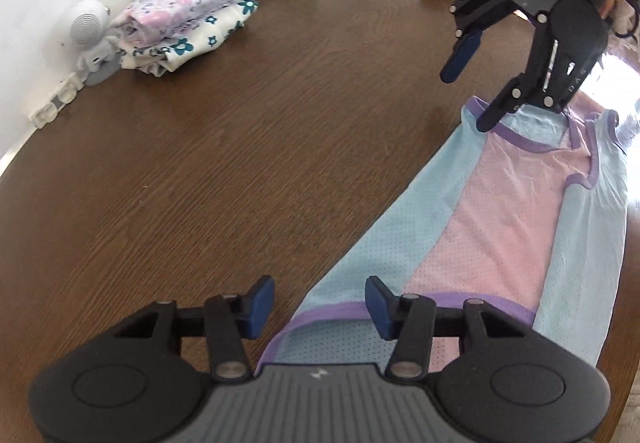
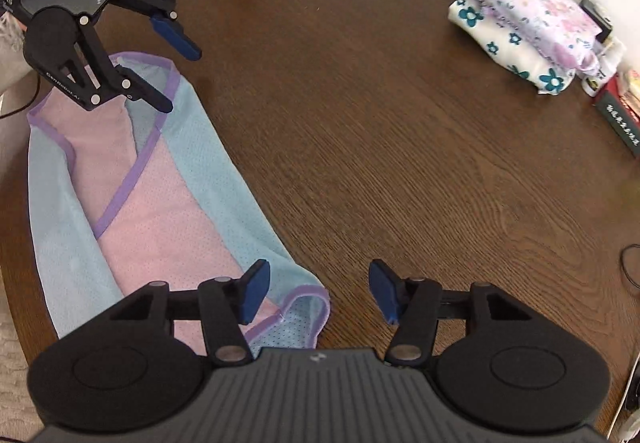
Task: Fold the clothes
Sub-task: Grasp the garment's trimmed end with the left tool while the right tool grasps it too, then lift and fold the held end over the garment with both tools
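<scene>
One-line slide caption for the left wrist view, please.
Left gripper, jaws open, straddles the pastel top's hem edge on the wooden table.

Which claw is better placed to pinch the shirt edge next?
Left, slightly. The left claw straddles the shirt edge, cloth filling most of its gap; the right claw hangs mostly over table. Both look close.
</scene>
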Motion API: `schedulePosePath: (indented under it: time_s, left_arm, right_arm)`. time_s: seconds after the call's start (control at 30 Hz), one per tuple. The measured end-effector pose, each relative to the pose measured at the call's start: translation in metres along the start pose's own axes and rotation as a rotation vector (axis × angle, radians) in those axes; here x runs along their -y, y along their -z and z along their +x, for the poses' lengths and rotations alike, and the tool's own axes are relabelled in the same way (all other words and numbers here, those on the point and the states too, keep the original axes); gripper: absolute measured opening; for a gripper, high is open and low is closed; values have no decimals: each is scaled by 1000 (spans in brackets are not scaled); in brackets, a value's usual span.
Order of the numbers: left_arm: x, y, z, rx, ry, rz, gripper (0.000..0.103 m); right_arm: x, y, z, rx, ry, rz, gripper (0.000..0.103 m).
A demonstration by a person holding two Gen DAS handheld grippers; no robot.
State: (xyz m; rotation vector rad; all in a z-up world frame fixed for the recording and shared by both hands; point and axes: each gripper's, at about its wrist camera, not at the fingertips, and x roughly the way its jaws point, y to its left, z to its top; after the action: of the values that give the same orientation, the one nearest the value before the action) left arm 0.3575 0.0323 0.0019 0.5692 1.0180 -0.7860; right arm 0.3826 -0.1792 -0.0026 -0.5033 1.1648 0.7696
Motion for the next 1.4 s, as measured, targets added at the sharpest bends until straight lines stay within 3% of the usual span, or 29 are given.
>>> schedulePosePath:
  time_s: [0.07,0.27,0.5,0.53,0.63,0.77,0.9,1.03,1.2,1.3,1.4]
  left_arm:
    - [-3,0,4,-15,28,15,40]
    - [-10,-6,8,-47,87,60,38]
    - [-12,-12,10,-81,106,108,32]
    - [-11,-13,10,-85,105,115,28]
    - [-4,-17,11,-99,134,155,0]
    - [12,-16,10,-101,75,221,0]
    - [37,-5,2,-53,-58,297,0]
    - [70,11,-33,84,-190,298,0]
    - [142,54,-70,264,-356,329,0]
    - [187,86,-60,274,-406,346,0]
    - [209,107,-45,242,-400,302,1]
  right_arm:
    - [3,0,5,-22,-29,-2,45]
    - [2,1,10,-57,-45,-39,28]
    - [-9,2,9,-69,-18,-91,23]
    - [-10,2,9,-69,-17,-93,22]
    - [-14,2,8,-71,-15,-106,16]
    - [-21,2,9,-70,2,-125,5]
    - [-30,8,-1,-26,69,-133,4]
    - [-61,24,-28,72,163,-208,4]
    - [-131,74,-46,162,351,-396,4]
    - [-166,105,-36,178,396,-456,4]
    - [-193,129,-22,183,402,-483,5]
